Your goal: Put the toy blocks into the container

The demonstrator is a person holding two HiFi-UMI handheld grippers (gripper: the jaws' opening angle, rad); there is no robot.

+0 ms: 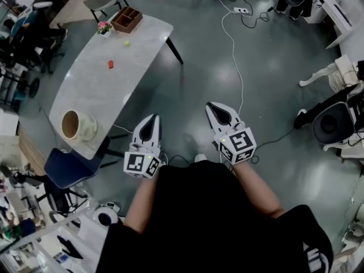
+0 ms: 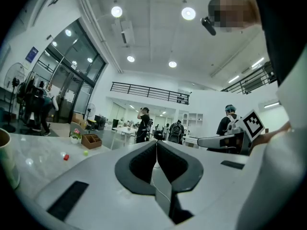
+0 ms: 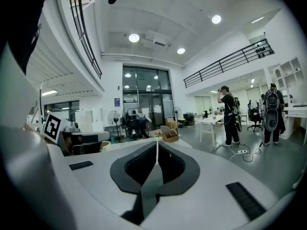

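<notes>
Black cloth of the person's top (image 1: 216, 220) filled the bottom of the head view, with both forearms reaching out of it above a grey floor (image 1: 273, 84).

The red block (image 1: 111, 64) lay on a white marble table (image 1: 96, 95), well ahead and to the left of the left gripper's fingers. The yellow-green block (image 1: 127, 43) lay farther off along the same line, apart from the red one. The container (image 1: 77, 125), a cream round pot with an open mouth, stood on the table's near end. It was left of those fingers and nearer to them than either block, and both blocks were outside it.

The left gripper (image 1: 151, 121) had its fingers (image 2: 144, 162) pressed together on nothing. The right gripper (image 1: 216, 110), just beside it and apart from it, was likewise closed and empty.

Each carried a marker cube (image 1: 141, 164) printed only with black-and-white square patterns.

Past the blocks, at the table's far end, stood a wooden tray (image 1: 127, 19) and a pot of pink flowers (image 1: 104, 27). A blue chair (image 1: 71, 169) sat by the table's near end, left of the left fingers. A white cable (image 1: 236, 67) ran across the floor ahead of the right fingers.

In the right gripper view a blue sign (image 3: 117, 101) hung on the far glass wall, too small to read, and people (image 3: 229, 114) stood to the right of the fingertips.
</notes>
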